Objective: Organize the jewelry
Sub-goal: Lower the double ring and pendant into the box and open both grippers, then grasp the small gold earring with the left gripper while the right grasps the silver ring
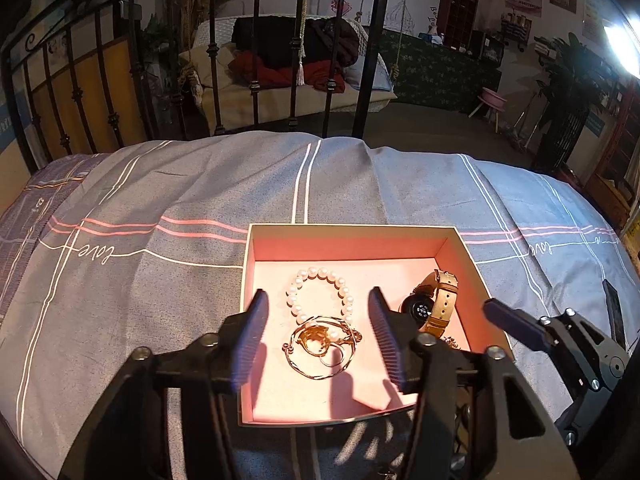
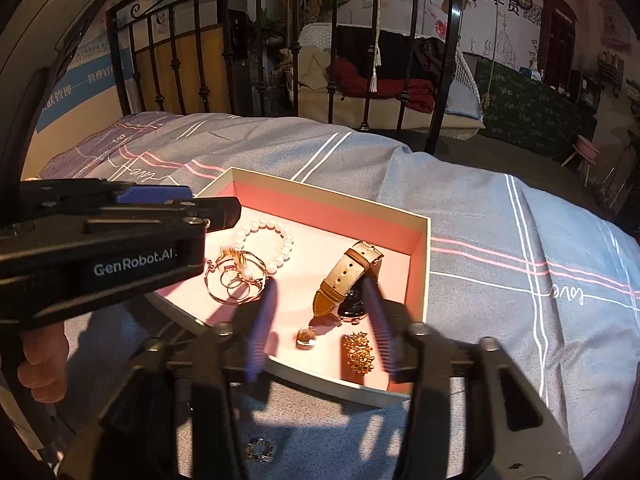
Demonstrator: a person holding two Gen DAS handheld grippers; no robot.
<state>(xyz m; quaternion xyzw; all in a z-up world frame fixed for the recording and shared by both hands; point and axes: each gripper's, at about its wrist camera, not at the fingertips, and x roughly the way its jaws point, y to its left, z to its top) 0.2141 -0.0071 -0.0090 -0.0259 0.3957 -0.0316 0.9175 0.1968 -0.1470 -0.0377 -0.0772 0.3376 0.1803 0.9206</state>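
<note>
Both tongs, left (image 1: 318, 334) and right (image 2: 320, 328), hung spread and empty over the box (image 2: 424, 248). Inside it lay a pearl bracelet (image 1: 320, 294), gold bangles (image 1: 320, 346) and a watch (image 2: 348, 280). A ring (image 2: 260, 449) sat outside its near edge.

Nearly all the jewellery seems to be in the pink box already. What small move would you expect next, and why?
Probably the right gripper, open and empty, pulls back and dips toward the small silver ring lying on the grey striped bedspread, just outside the pink-lined cardboard box. The white pearl bracelet, tan-strapped watch and gold pieces are already inside; that ring looks like the only piece left out.
</note>
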